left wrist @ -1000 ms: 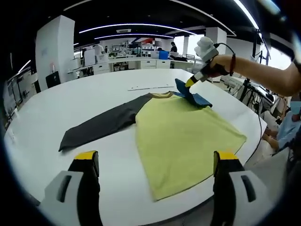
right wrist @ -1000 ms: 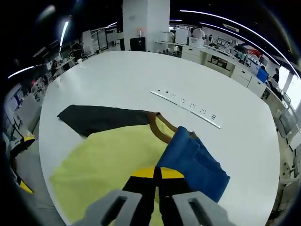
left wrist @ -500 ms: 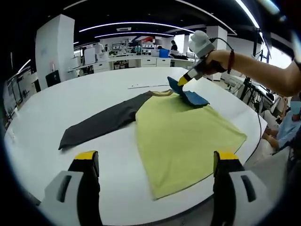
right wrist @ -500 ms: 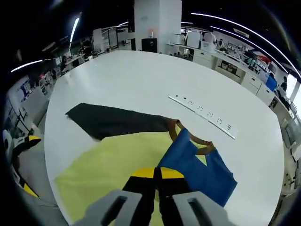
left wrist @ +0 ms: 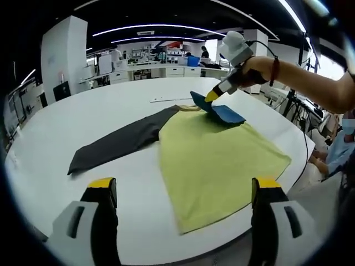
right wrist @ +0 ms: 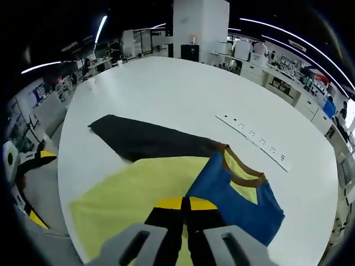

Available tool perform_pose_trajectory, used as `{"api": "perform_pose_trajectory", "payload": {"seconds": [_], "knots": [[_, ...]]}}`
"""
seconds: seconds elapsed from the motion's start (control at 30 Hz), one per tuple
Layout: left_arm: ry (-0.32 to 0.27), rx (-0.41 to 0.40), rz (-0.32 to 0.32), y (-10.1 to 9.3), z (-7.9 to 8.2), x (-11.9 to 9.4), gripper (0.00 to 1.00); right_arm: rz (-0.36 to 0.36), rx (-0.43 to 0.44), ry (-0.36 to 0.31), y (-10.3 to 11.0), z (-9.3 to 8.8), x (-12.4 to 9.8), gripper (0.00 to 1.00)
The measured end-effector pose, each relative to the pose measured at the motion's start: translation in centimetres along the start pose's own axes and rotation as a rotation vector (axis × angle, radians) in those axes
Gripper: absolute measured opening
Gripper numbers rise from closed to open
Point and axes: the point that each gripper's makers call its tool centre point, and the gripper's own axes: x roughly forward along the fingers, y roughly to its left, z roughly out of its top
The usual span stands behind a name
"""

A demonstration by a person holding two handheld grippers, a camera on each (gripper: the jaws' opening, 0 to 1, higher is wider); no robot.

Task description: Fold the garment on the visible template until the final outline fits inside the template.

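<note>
On the round white surface (left wrist: 50,127) lies a shirt (left wrist: 216,160), spread flat, yellow body toward the near edge. Black sleeve (left wrist: 119,145) stretched out flat to one side, well apart from the other sleeve. Blue sleeve (left wrist: 219,111) lifted off the surface and folded over the yellow body, near the brown collar (right wrist: 244,174).

In the left gripper view: left gripper (left wrist: 186,191) low over the near edge of the surface, its fingers (left wrist: 102,191) spread wide apart, nothing between them, not touching the shirt. Far across the shirt, right gripper (left wrist: 212,96) held by a hand (left wrist: 252,69), yellow tip at the edge of the blue sleeve.

In the right gripper view: fingers (right wrist: 169,208) of the right gripper (right wrist: 186,204) pressed together, pinching the blue sleeve cloth at its near edge, above the yellow body. Beyond the collar, a long white power strip (right wrist: 252,141) flat on the surface, apart from the shirt. At the left edge of this view, the left gripper, small, beside the rim of the surface. No template outline to make out on the surface.
</note>
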Motion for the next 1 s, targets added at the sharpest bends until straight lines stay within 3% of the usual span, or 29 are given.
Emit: {"api": "perform_pose_trajectory", "payload": {"seconds": [0.27, 0.43, 0.7, 0.8, 0.9, 1.0], "knots": [[0.007, -0.002, -0.002, 0.1, -0.3, 0.0, 0.98, 0.027, -0.033, 0.02, 1.6, -0.7, 1.1, 0.0], [0.009, -0.003, -0.001, 0.1, -0.4, -0.1, 0.98, 0.028, -0.099, 0.041, 2.1, -1.7, 2.4, 0.0], [0.02, -0.007, -0.005, -0.2, -1.0, 0.1, 0.98, 0.125, -0.004, 0.024, 3.4, -2.7, 4.5, 0.0], [0.018, -0.001, -0.012, -0.4, -0.9, 0.1, 0.99, 0.185, 0.083, 0.004, 4.5, -2.6, 4.6, 0.02], [0.008, -0.001, -0.013, -0.4, -0.6, 0.1, 0.99, 0.161, 0.087, -0.003, 3.7, -2.7, 4.3, 0.06], [0.009, -0.001, -0.011, -0.3, -0.7, 0.1, 0.99, 0.063, 0.086, 0.019, 1.5, -3.6, 4.2, 0.14]]}}
